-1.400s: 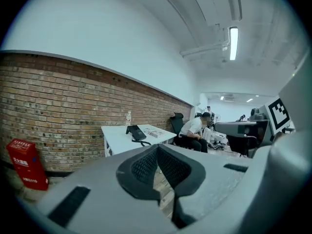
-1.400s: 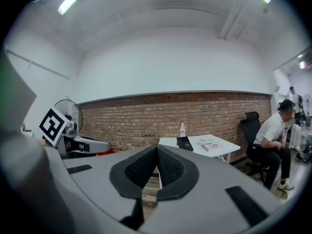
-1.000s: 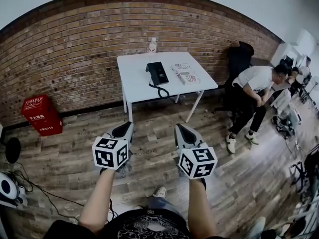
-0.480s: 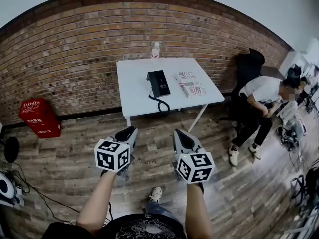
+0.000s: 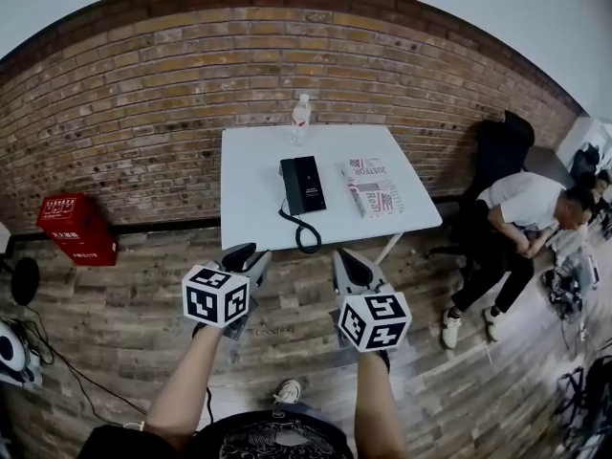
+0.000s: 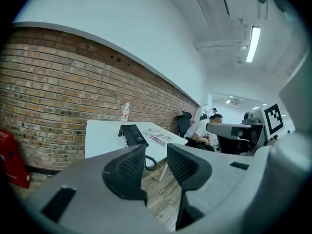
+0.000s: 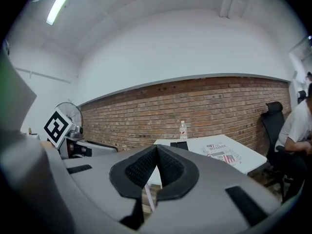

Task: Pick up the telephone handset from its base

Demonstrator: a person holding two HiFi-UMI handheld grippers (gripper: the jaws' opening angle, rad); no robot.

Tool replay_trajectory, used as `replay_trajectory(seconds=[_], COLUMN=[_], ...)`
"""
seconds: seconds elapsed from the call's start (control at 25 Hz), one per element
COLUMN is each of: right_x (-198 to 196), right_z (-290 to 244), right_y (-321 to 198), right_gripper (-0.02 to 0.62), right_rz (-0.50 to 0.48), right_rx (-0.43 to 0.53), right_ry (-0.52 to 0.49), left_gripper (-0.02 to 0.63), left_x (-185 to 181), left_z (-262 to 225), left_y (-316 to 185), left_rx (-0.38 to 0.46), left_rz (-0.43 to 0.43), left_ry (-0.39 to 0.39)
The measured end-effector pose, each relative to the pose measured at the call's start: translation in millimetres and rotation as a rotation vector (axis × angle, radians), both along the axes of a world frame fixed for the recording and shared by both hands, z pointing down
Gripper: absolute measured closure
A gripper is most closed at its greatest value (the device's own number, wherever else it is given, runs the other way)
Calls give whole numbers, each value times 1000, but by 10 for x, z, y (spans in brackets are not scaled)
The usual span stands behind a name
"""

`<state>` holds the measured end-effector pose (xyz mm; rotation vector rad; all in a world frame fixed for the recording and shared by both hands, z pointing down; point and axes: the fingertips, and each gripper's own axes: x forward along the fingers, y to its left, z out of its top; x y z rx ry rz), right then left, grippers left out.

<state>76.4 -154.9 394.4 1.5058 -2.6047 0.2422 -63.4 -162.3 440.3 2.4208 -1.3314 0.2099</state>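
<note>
The telephone handset (image 5: 291,185) is resting on its base (image 5: 309,184), midway between the side edges of the surface (image 5: 251,208). The jaws of the left gripper (image 5: 245,254) have just been opening, nothing between them; the right gripper (image 5: 346,258) is hanging closed, empty.

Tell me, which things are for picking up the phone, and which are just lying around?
For the job: handset, telephone base, curly cord, white table.
Just lying about: water bottle, newspaper, red box, black chair.
</note>
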Motion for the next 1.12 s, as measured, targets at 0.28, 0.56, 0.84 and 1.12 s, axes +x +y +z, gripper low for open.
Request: replay_trajectory(seconds=[0.28,0.56,0.84,1.12], right_x=[146,301,283,207], right_z=[4,-12,48,159], right_y=[-547,-899,-1091,-1379], right_gripper=[595,595,595,595], right_rz=[-58,-85,-113,-106], right_rx=[2,0,-5,-21], right_ry=[1,-18,-19,-8], left_gripper=[449,411,387,387], left_x=[114,178,236,218], left_z=[29,74,205,382], left_y=[-493,-767,-959,-1315], left_rx=[-12,-25,-55,-94], left_rz=[-68,-116,-107,-55], left_ry=[-4,-38,-32,36])
